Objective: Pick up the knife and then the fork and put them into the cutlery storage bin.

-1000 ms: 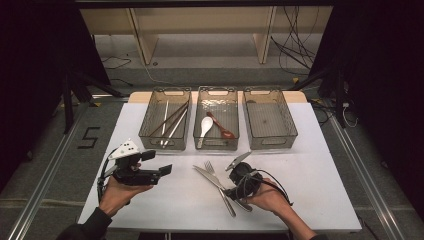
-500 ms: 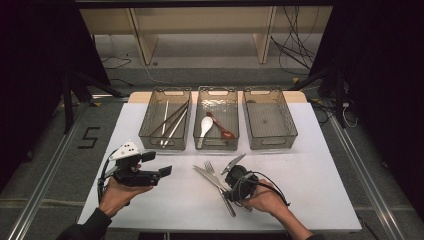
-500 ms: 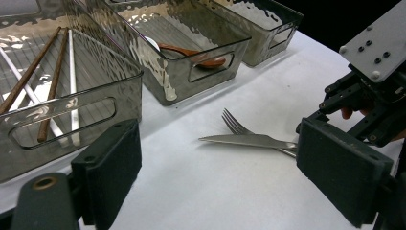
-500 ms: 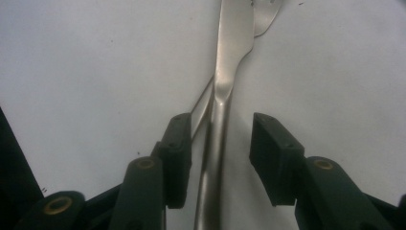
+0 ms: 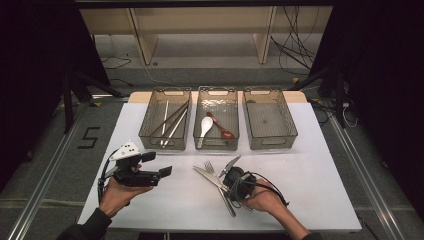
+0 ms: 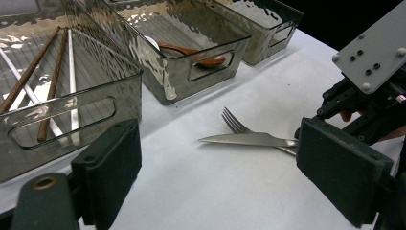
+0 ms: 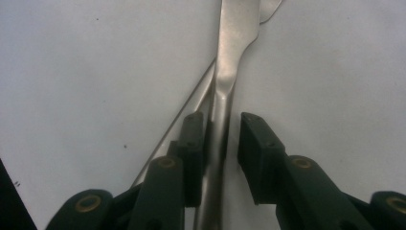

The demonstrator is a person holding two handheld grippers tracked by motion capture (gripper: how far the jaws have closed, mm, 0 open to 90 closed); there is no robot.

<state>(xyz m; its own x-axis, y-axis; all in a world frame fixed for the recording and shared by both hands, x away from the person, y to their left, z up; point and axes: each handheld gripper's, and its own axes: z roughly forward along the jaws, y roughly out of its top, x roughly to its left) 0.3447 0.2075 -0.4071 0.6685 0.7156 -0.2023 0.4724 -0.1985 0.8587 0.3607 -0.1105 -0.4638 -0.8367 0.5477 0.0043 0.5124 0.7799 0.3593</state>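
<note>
Just in front of the middle bin (image 5: 216, 145), a steel knife (image 7: 221, 124) lies among loose cutlery (image 5: 212, 175). The right gripper (image 7: 218, 158) straddles its handle, jaws just closing, a gap still showing. It looks thin, stiff and slippery: grip mid-handle. The left gripper (image 6: 215, 167) gapes empty.

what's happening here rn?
A person is sorting cutlery into three bins. The right gripper is down over a metal handle in the loose pile on the table; its jaws have just been closing, one pad not yet touching. The left gripper waits open, holding nothing.
</note>
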